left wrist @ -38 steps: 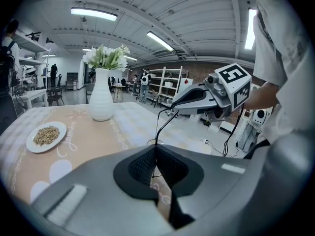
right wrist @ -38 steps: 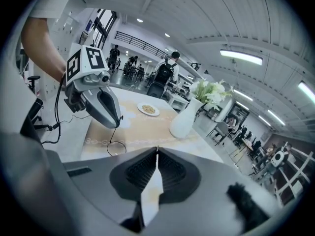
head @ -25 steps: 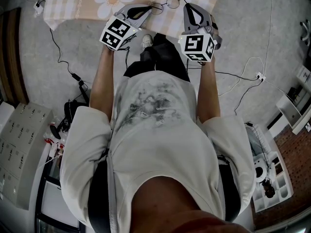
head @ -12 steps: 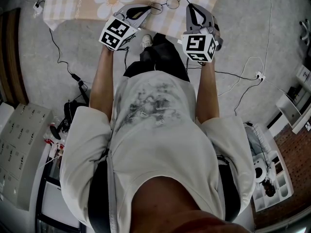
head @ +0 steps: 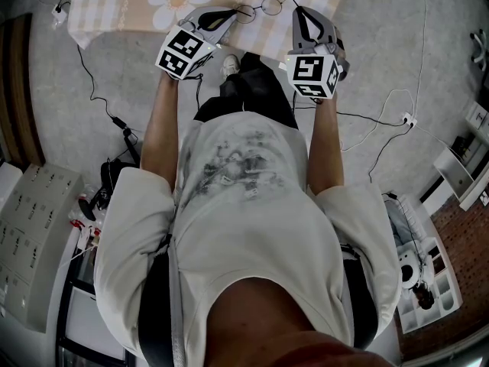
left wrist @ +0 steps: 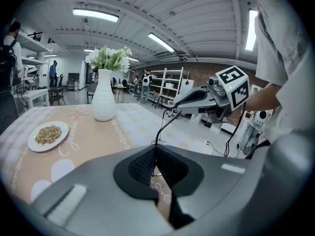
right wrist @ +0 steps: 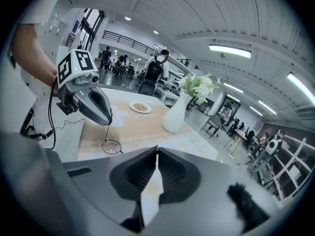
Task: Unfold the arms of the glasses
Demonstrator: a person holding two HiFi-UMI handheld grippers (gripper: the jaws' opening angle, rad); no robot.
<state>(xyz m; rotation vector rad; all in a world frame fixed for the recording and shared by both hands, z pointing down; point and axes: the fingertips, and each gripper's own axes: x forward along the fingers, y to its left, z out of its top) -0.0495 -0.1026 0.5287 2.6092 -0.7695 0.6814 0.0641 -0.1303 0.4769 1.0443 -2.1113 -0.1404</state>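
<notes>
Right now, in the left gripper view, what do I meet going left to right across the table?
plate → vase → glasses → right gripper

The table (head: 122,6) runs off the head view's top edge. There the glasses (head: 262,6) are too thin to show just where I grip them. In the right gripper view, my right gripper (right wrist: 156,151) hides part of their frame.

Left tool (left wrist: 156,146) clamps the wire glasses (left wrist: 168,122).
</notes>
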